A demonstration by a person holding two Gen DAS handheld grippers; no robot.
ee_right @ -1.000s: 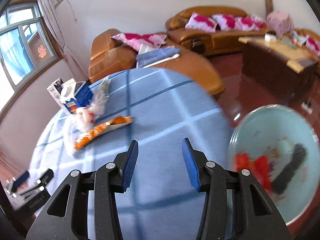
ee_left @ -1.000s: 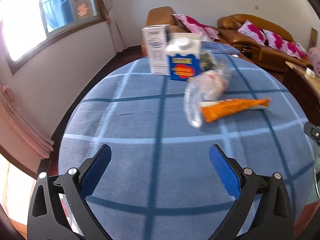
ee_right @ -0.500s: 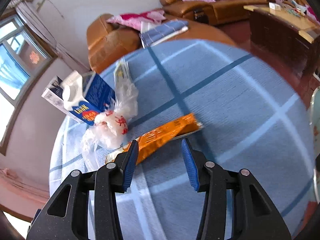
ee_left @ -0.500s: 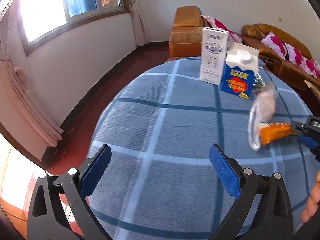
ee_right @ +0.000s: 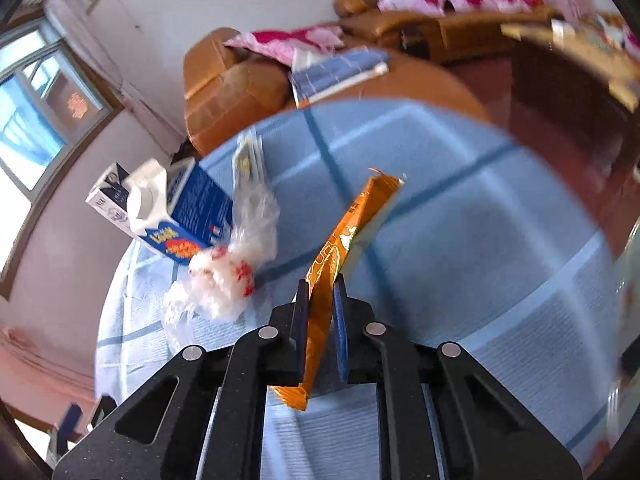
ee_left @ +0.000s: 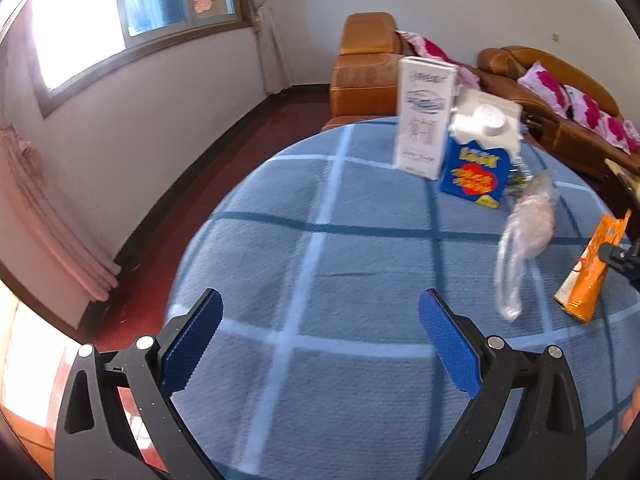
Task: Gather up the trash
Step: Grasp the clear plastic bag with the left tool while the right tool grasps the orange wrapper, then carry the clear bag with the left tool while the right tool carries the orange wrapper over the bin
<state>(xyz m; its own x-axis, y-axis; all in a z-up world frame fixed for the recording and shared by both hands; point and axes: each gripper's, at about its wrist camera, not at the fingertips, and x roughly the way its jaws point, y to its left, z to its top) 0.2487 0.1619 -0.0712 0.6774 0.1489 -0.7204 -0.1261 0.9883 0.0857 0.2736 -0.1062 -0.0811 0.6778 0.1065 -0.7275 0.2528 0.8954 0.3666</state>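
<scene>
Fingers of right gripper [ee_right: 320, 300] clamped on orange wrapper [ee_right: 344, 240], wrapper lifted off blue tablecloth [ee_right: 460, 220], tilted. Left gripper [ee_left: 320, 336] spread wide, holding nothing, above cloth. Clear bag [ee_right: 228, 272] lies just beside blue carton [ee_right: 176, 216]; white box [ee_left: 424, 116] stands against carton.

A home living room: tan leather sofas [ee_left: 552, 92] with pink cushions [ee_left: 576, 104], a curtained window [ee_left: 168, 4], red floor [ee_left: 248, 128], and a round table [ee_left: 320, 264] under blue checked cloth.
</scene>
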